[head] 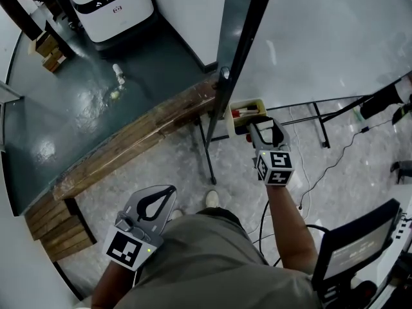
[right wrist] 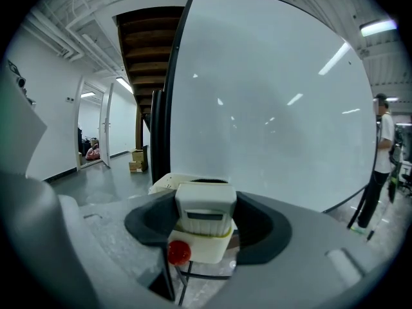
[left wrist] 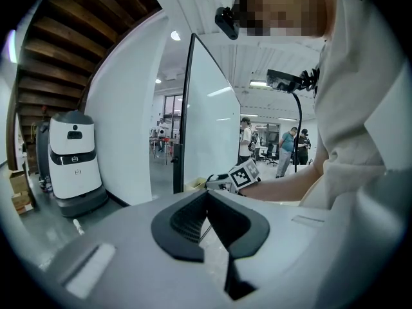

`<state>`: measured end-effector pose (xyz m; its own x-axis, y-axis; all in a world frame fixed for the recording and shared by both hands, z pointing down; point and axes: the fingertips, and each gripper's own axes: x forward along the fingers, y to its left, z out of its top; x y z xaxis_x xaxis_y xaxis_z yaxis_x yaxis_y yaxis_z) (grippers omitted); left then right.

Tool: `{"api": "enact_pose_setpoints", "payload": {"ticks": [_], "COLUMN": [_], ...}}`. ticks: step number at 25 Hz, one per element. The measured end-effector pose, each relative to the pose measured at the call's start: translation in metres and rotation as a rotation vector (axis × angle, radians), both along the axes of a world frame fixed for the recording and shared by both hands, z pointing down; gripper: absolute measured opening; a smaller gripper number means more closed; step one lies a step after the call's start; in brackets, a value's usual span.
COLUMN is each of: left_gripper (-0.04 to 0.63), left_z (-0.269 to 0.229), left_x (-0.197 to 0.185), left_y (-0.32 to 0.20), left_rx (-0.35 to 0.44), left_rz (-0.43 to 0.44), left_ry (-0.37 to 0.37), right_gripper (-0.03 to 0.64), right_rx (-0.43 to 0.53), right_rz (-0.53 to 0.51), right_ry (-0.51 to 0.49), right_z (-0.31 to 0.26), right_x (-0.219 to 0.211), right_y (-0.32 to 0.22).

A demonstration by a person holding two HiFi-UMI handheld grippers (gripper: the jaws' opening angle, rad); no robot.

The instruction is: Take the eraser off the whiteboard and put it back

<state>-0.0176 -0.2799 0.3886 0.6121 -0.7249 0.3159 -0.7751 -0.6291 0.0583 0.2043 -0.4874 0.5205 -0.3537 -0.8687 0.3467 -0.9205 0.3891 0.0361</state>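
We are clamping the eraser (right wrist: 206,216) in the right gripper (right wrist: 206,201) — left gripper (left wrist: 207,196) closed, empty — and aiming to seat it flat on the whiteboard (right wrist: 277,95).

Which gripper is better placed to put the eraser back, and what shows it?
Right. The right gripper holds the eraser between its jaws, close to the whiteboard and by its tray. The left gripper is shut, empty, and held low near the person's body, away from the board.

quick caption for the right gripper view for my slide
Right claw grips the white eraser by the tray, in front of the blank whiteboard.
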Motion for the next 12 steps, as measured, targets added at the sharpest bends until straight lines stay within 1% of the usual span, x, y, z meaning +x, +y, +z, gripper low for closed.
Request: {"api": "enact_pose_setpoints", "payload": {"ticks": [6,12], "left_gripper": [0.008,0.008], "left_z": [-0.0011,-0.0018], "left_x": [-0.0028,-0.0024], "left_y": [-0.0014,-0.0074], "left_rx": [-0.005,0.006], "left_rz": [-0.001,0.014], "left_ry": [0.003,0.005], "right_gripper": [0.261,0.262], "right_rx": [-0.001,0.0], "right_rz": [0.01,0.009], "right_ry": [-0.001,0.0], "right_z": [0.0022,0.0031], "right_x": [-0.0015,-0.001], "right_y": [0.0022,-0.0013]}}
